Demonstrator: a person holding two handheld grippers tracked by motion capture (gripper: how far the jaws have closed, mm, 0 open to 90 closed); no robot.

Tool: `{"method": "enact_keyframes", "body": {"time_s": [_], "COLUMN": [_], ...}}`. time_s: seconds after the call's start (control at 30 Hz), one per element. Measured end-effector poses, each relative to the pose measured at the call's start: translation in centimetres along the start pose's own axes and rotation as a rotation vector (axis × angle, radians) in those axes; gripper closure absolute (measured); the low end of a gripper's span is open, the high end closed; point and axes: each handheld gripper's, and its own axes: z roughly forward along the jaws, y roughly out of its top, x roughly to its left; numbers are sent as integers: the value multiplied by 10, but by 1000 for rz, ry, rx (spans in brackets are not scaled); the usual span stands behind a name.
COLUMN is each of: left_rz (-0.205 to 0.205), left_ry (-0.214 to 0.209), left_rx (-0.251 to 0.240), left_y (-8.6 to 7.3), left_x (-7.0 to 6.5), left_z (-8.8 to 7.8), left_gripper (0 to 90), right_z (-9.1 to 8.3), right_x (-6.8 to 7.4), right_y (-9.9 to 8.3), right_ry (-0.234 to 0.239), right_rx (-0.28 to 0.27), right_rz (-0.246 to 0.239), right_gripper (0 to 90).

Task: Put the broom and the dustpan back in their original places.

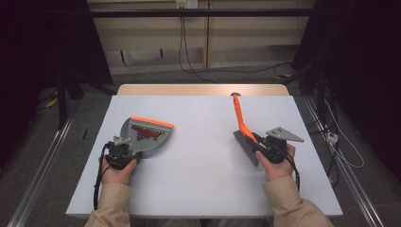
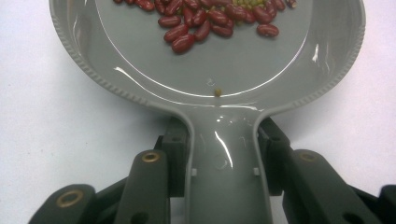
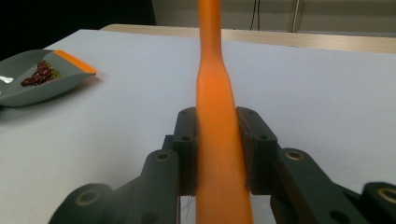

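Grey dustpan [image 2: 224, 84], its front edge cut off in the left gripper view, sits clamped in the left gripper [image 2: 225, 154]; the right gripper [image 3: 219, 149] squeezes the brush [image 3: 215, 121] handle, hiding its bristles.

A white table [image 1: 203, 179] stands on a grey floor [image 1: 42, 156], a bare wooden strip [image 1: 203, 89] showing along its far edge. Black cables [image 1: 189, 56] hang down the wall behind (from a socket [image 1: 186, 4]) and trail across the floor.

A grey dustpan [image 1: 142, 137] with an orange front lip is seen, dark red beans [image 2: 201, 18] and a few yellowish ones lying in it. The brush [image 1: 243, 127] is orange-handled with grey bristles. The counter [image 1: 198, 179] is pale grey-white, edged with light wood.
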Motion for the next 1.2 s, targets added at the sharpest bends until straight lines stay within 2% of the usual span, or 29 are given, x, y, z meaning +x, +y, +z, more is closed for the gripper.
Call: {"method": "enact_keyframes", "body": {"time_s": [0.1, 0.37, 0.47, 0.67, 0.8, 0.93, 1.2], "left_rz": [-14, -18, -20, -15, -3, -8, 2], "left_ry": [-3, 3, -2, -34, -49, -62, -71], "left_rx": [-6, -5, -13, -16, -16, -20, -22], "left_y": [0, 0, 0, -2, -4, -4, -6], "left_x": [1, -1, -2, -6, -9, -10, -11], "left_z": [0, 0, -3, -6, -7, -8, -9], "left_gripper": [637, 628, 583, 549, 553, 540, 523], "right_z": [3, 11, 14, 18, 17, 14, 10], "right_x": [2, 10, 8, 4, 0, -4, -11], "right_y": [0, -1, -3, -9, -11, -12, -14], "right_ry": [10, 23, 22, 12, -1, -11, -44], "right_rx": [-7, -7, 0, 24, 23, 18, 15], "right_rz": [10, 8, 20, 47, 58, 65, 73], "right_gripper": [713, 712, 711, 708, 708, 709, 704]}}
